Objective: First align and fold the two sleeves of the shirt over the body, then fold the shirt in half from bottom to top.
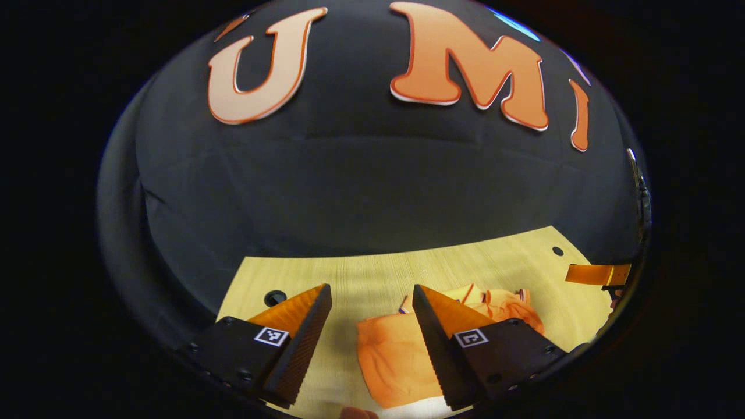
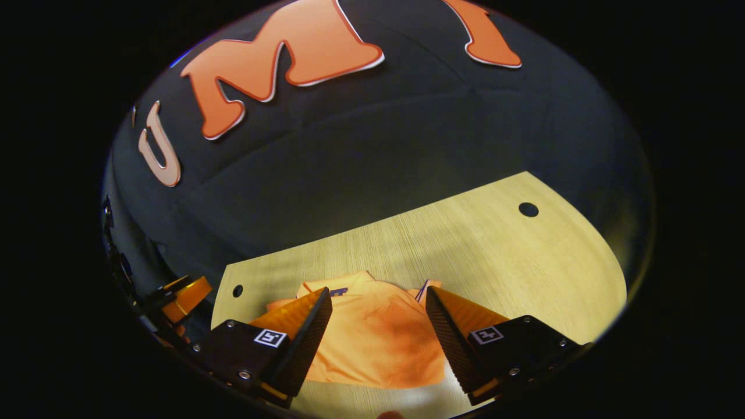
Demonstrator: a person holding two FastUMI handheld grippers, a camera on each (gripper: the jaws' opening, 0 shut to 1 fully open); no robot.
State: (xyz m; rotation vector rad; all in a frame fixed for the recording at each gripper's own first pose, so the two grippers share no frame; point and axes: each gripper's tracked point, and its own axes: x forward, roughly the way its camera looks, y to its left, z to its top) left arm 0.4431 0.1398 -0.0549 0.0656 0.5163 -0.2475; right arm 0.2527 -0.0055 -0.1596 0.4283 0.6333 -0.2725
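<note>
An orange shirt (image 2: 372, 337) lies in a compact, roughly rectangular bundle on the light wooden table (image 2: 495, 250); its collar end with dark trim points away from me. My right gripper (image 2: 378, 308) hovers above it, open, fingers spread wider than the cloth below. In the left gripper view the same shirt (image 1: 393, 361) sits between and under the right-hand finger of my left gripper (image 1: 372, 305), which is open and holds nothing. The other gripper shows far off at the right edge (image 1: 599, 273) and, in the right gripper view, at the left edge (image 2: 183, 297).
The table has small round holes (image 2: 528, 209) (image 1: 275, 298) near its corners. Black cloth walls rise behind the far edge of the table. Bare tabletop (image 2: 524, 273) stretches to the right of the shirt.
</note>
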